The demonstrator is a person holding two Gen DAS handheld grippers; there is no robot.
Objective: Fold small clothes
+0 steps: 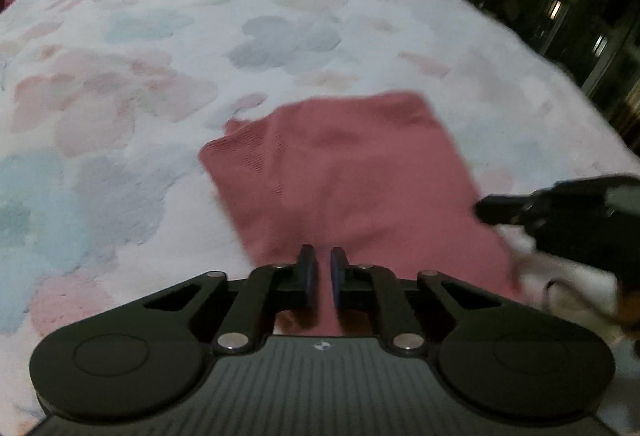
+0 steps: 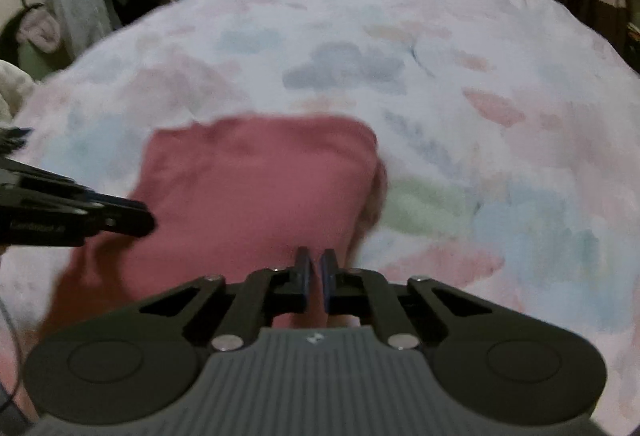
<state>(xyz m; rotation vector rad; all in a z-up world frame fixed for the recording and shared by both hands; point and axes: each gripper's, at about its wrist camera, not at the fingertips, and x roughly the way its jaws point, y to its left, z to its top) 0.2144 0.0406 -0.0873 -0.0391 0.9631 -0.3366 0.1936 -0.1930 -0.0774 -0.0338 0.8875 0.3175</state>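
A pink garment (image 1: 352,172) lies flat on the flowered bed cover (image 1: 160,36), its near edge under both grippers. The left gripper (image 1: 324,276) and right gripper (image 2: 315,278) each have jaws drawn nearly together, apparently pinching that near edge.

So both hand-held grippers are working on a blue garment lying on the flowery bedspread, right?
Not quite: the garment is pink, not blue, as the left wrist view shows. The rest holds: it lies on the flowery bedspread, with the left hand-held gripper and the right hand-held gripper both at its near edge.
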